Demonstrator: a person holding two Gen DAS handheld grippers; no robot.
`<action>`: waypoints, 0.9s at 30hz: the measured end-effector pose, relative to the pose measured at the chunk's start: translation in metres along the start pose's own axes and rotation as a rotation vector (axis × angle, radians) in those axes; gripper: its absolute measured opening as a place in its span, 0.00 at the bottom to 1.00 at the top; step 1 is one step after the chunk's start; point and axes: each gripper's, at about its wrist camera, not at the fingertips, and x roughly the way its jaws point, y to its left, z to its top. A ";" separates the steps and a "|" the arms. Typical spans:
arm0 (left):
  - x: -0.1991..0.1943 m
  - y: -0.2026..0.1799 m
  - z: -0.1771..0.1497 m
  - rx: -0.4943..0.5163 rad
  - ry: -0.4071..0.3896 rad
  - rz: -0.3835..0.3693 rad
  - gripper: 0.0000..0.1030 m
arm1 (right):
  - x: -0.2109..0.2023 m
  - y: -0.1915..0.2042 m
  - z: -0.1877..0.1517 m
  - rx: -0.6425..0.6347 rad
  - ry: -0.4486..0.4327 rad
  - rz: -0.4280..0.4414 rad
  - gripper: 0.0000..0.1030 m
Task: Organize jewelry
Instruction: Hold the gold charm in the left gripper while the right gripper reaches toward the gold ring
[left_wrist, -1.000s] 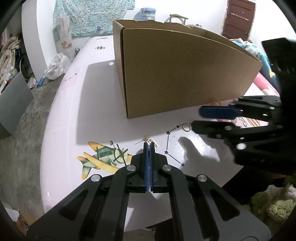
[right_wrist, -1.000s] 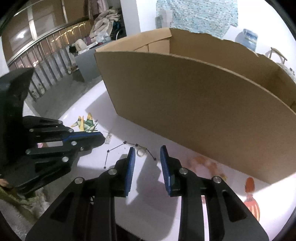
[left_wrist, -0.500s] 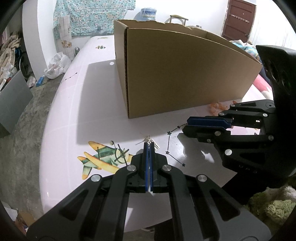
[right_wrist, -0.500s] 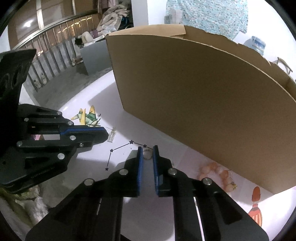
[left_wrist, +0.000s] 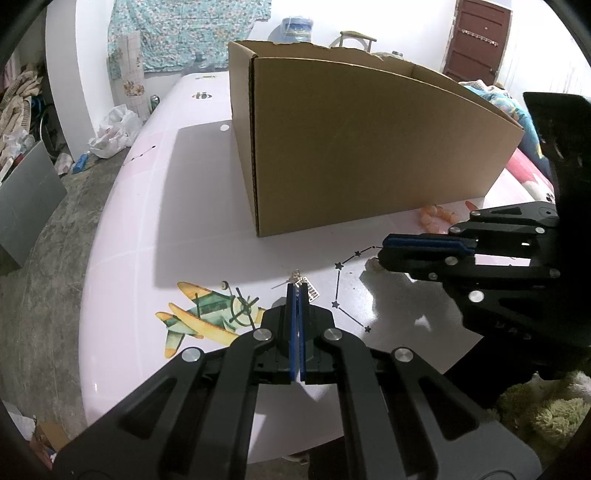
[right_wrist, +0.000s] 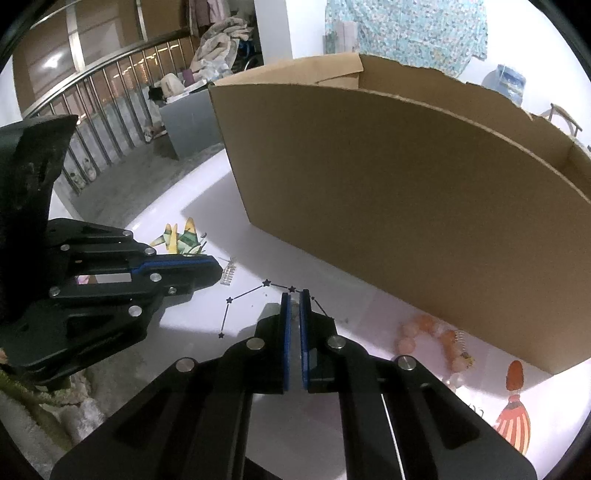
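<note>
On the left of the pale pink table (left_wrist: 122, 236), a printed aeroplane decal (left_wrist: 201, 314) lay beside the left gripper (left_wrist: 297, 291), whose blue pads were pressed together on a small silver earring (left_wrist: 306, 286); only its comb-shaped end and a bit of wire showed past the tips. A printed star pattern (left_wrist: 347, 291) ran between the two tools. Behind it, a large open cardboard box (left_wrist: 369, 147) stood on the table and blocked the view beyond; its inside could not be seen. To the right, the right gripper (right_wrist: 294, 295) had just been closing, and its pads stood nearly together around a small pale ring (right_wrist: 294, 308) resting on the table at the star pattern; the ring was mostly hidden between the pads, so contact could not be confirmed by sight. Further right, a string of peach beads (right_wrist: 428, 332) lay near the foot of the box, partly blurred.
</note>
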 end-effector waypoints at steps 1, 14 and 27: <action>0.000 0.000 0.000 -0.001 0.000 0.001 0.00 | -0.003 0.000 -0.001 0.003 -0.005 0.002 0.04; -0.002 0.001 0.001 -0.003 -0.002 0.003 0.00 | -0.009 -0.006 -0.001 0.030 0.008 0.030 0.07; -0.002 0.002 0.000 -0.001 0.000 0.003 0.00 | 0.009 0.002 0.003 -0.126 0.053 0.039 0.18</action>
